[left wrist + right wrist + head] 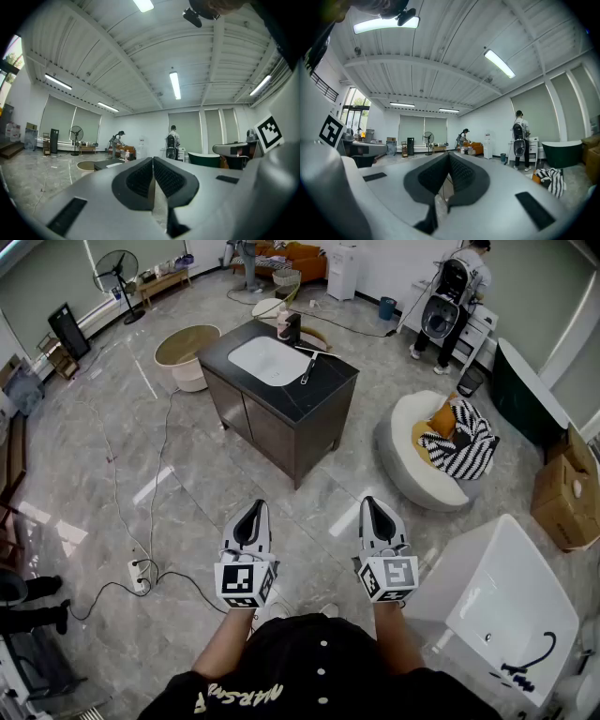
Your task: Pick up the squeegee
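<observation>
Two tongs, both shut and empty. The left tongs (251,510) and right tongs (373,504) are held level side by side. In each gripper view the pads are pressed together with nothing between them.

Nearest hazards:
- A floor cable (153,521) runs to the left of the left tongs and reaches a power strip (138,571) below and left of them. A step that way could snag a foot and jerk both tongs.
- A white tub (445,601) stands just right of the right tongs. A wide swing of that arm could knock its wall.

Farther ahead of both tongs, well apart from them, stands a dark cabinet (272,432) with a black worktop (328,390) and a white basin (267,360). The squeegee (308,367) is, as I judge it, the slim item lying flat on the worktop just right of the basin. It is too small to tell blade end from handle.

Risks at the grasp, judged:
- Arriving with the pads shut would shove it rather than take it, sliding it into the basin or off the worktop's edge.
- It lies flat on a hard top, so the pads may skid over it or clip the worktop.
- A faucet (291,326) beyond it could be struck on an overshoot.
</observation>
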